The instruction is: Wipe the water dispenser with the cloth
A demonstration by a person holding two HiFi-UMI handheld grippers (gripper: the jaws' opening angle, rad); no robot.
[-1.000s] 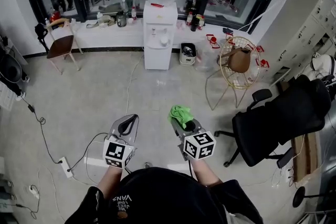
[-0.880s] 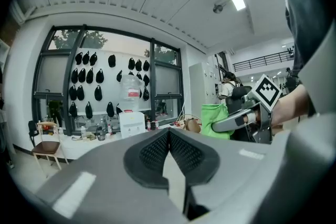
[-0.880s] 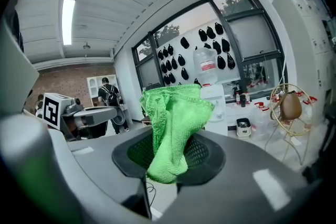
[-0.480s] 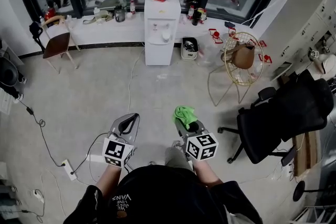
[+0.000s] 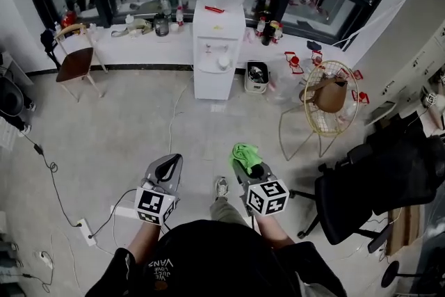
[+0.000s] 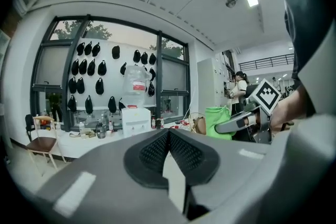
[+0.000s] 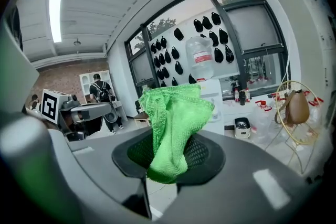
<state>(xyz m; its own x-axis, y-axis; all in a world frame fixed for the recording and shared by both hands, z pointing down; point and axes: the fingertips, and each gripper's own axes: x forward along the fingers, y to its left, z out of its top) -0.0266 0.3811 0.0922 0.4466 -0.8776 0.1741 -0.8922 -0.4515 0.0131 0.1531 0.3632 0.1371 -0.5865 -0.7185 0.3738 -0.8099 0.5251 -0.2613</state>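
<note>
Your pale floor (image 5: pixel 118 129) carries the water dispenser (image 5: pixel 217 52) at the far wall, a bin (image 5: pixel 256 76) just beside it. A power strip (image 5: pixel 85 227) lies near your left.

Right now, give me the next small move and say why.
Probably step forward toward the water dispenser, carrying the right gripper ahead. Its jaws are shut on the green cloth, but the dispenser stands by the window wall, across the floor from both grippers and out of reach. The left gripper is shut with nothing in it.
</note>
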